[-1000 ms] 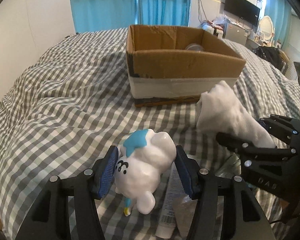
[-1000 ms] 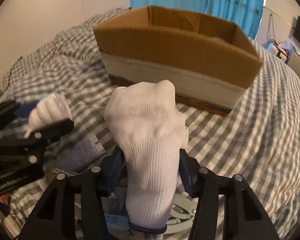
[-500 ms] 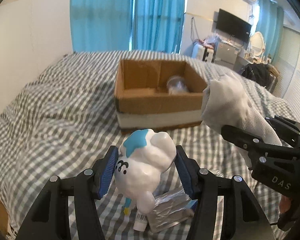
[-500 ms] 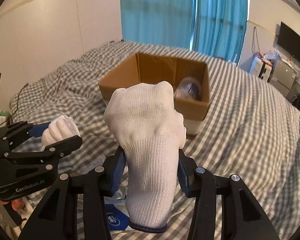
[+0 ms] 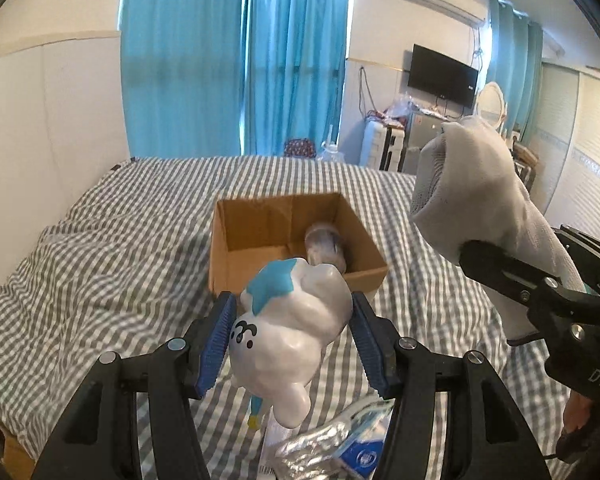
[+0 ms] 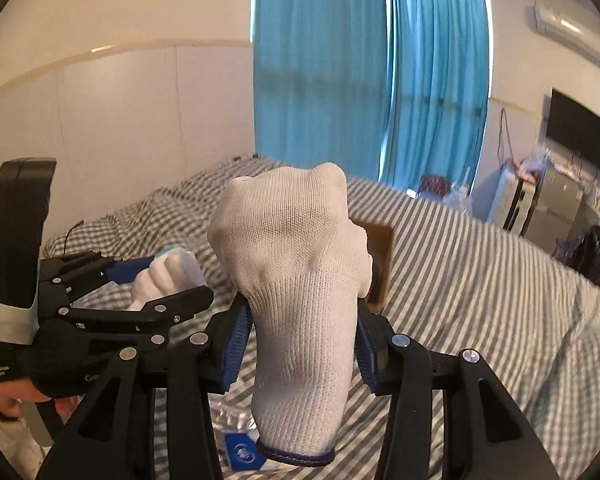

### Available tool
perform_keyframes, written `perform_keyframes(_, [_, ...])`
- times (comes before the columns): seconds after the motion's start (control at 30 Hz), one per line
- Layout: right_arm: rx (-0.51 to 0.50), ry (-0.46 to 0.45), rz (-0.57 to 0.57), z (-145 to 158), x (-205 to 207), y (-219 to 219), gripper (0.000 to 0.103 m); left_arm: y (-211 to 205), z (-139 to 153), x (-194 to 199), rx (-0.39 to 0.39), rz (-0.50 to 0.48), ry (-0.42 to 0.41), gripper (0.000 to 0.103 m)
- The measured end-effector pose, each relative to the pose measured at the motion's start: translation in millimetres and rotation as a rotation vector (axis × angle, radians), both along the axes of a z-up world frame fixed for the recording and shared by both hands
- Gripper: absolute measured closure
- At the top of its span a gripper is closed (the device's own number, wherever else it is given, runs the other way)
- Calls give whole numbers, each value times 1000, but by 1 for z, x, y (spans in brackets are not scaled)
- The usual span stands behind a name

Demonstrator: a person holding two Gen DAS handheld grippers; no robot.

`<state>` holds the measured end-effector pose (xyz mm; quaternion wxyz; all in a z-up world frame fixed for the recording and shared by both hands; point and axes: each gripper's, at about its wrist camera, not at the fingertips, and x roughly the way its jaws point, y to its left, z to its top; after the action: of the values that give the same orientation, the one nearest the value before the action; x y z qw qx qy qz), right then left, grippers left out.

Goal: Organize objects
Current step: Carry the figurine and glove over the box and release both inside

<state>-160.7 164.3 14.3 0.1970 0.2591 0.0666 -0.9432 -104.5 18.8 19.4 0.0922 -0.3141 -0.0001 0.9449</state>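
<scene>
My left gripper [image 5: 292, 340] is shut on a white toy figure with a blue star [image 5: 288, 328] and holds it high above the bed. My right gripper [image 6: 300, 340] is shut on a white knit glove [image 6: 296, 280], also raised; the glove shows at the right of the left wrist view [image 5: 480, 200]. The left gripper with the toy shows in the right wrist view [image 6: 168, 280]. An open cardboard box [image 5: 260, 256] sits ahead on the checked bed and holds a clear plastic item [image 5: 324, 244].
A foil packet [image 5: 320, 448], a blue-labelled packet [image 5: 364, 456] and a tube lie on the checked bedspread [image 5: 100, 280] below the grippers. Blue curtains, a wall TV [image 5: 442, 76] and furniture stand beyond the bed.
Both grippers have risen well above the bed with their objects still held. The box now looks smaller and lower in view, and its inside shows.
</scene>
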Motion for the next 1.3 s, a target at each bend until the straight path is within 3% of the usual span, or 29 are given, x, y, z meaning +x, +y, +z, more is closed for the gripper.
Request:
perform_keyframes(0.33, [-7, 29, -7, 27, -44, 4, 57, 9, 24, -67, -9, 14, 57, 44])
perform_keyframes(0.63, [-33, 3, -8, 24, -125, 2, 57, 14, 11, -139, -5, 20, 64, 44])
perform_keyframes(0.83, [-57, -24, -40, 0, -190, 7, 57, 19, -24, -185, -59, 8, 28, 44])
perform_keyframes(0.97, [-88, -93, -51, -29, -230, 16, 57, 23, -47, -200, -85, -19, 8, 44])
perform_keyframes(1.17, [-56, -149, -49, -66, -247, 8, 56, 27, -71, -209, -106, -39, -18, 44])
perform_keyframes(1.3, [-53, -157, -57, -75, -245, 7, 49, 26, -77, -206, -109, -37, -43, 42])
